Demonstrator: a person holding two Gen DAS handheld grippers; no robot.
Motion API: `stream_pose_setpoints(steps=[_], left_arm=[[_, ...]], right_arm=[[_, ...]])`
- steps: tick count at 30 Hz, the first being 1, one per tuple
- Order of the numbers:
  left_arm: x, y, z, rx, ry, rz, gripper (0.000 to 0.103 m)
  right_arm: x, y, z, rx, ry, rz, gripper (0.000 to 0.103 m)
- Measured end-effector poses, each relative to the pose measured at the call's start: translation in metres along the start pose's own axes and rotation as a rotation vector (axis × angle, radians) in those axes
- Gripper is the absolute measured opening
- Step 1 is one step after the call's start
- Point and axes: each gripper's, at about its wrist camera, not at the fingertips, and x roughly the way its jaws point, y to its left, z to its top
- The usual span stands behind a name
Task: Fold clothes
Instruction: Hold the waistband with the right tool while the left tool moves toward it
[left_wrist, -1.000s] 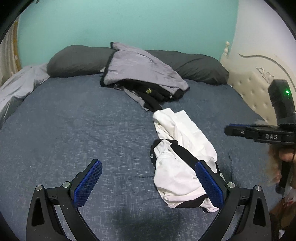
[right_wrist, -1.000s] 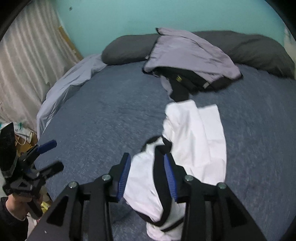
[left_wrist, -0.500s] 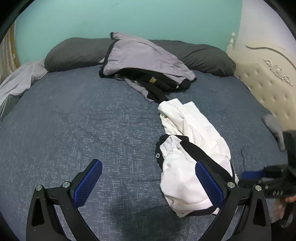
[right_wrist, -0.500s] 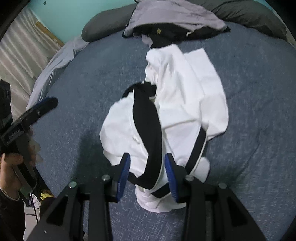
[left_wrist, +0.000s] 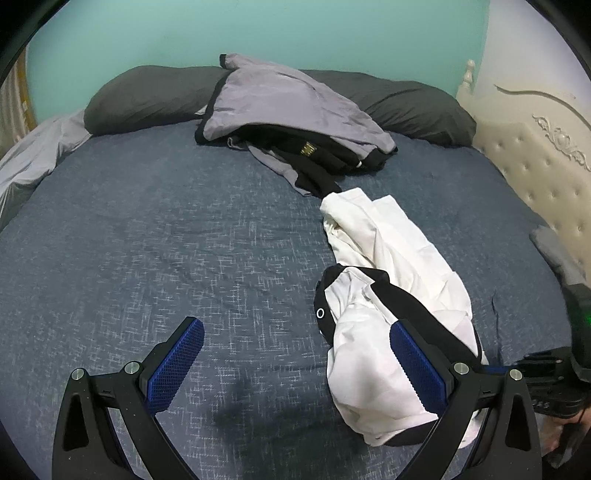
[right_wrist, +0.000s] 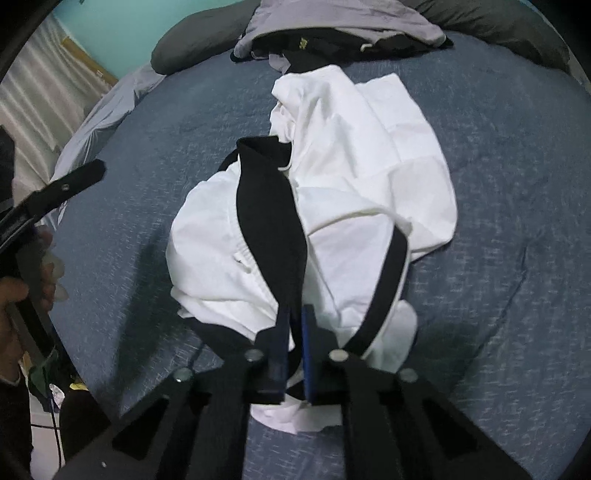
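Right gripper (right_wrist: 294, 338) clamped narrow on the black band of the crumpled white garment (right_wrist: 343, 173) at its near edge on the blue bed (left_wrist: 155, 240), left gripper (left_wrist: 295, 363) spread wide above bare sheet just left of it, grey-black clothes (left_wrist: 291, 122) heaped by the pillows (left_wrist: 147, 96).

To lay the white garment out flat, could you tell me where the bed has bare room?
The widest bare patch of the blue bedspread lies left of the white garment, bordered by the dark pillows and the grey sheet. It is crowded around the grey and black clothes pile.
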Motion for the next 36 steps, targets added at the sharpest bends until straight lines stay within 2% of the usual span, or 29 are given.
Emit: stream_pose_setpoints(steps=[5, 14, 16, 21, 28, 32, 36], left_arm=[[0.021, -0.011, 0.006, 0.032, 0.020, -0.010, 0.103], [0.067, -0.034, 0.018, 0.077, 0.078, -0.019, 0.102], [0.077, -0.039, 0.021, 0.087, 0.090, -0.021, 0.102], [0.093, -0.043, 0.018, 0.114, 0.102, -0.036, 0.102], [0.110, -0.045, 0.010, 0.152, 0.109, -0.064, 0.101], [0.115, -0.041, 0.021, 0.180, 0.090, -0.038, 0.101], [0.117, -0.044, 0.029, 0.221, 0.088, -0.044, 0.099]], right_arm=[[-0.022, -0.022, -0.004, -0.009, -0.079, -0.060, 0.004], [-0.069, -0.075, -0.020, -0.014, -0.257, -0.250, 0.004], [-0.076, -0.084, -0.022, -0.003, -0.285, -0.266, 0.004], [-0.073, -0.103, -0.030, 0.045, -0.321, -0.225, 0.004], [-0.053, -0.113, -0.051, 0.084, -0.367, -0.115, 0.004], [-0.051, -0.118, -0.052, 0.114, -0.395, -0.069, 0.004], [-0.053, -0.115, -0.054, 0.094, -0.412, -0.056, 0.004]])
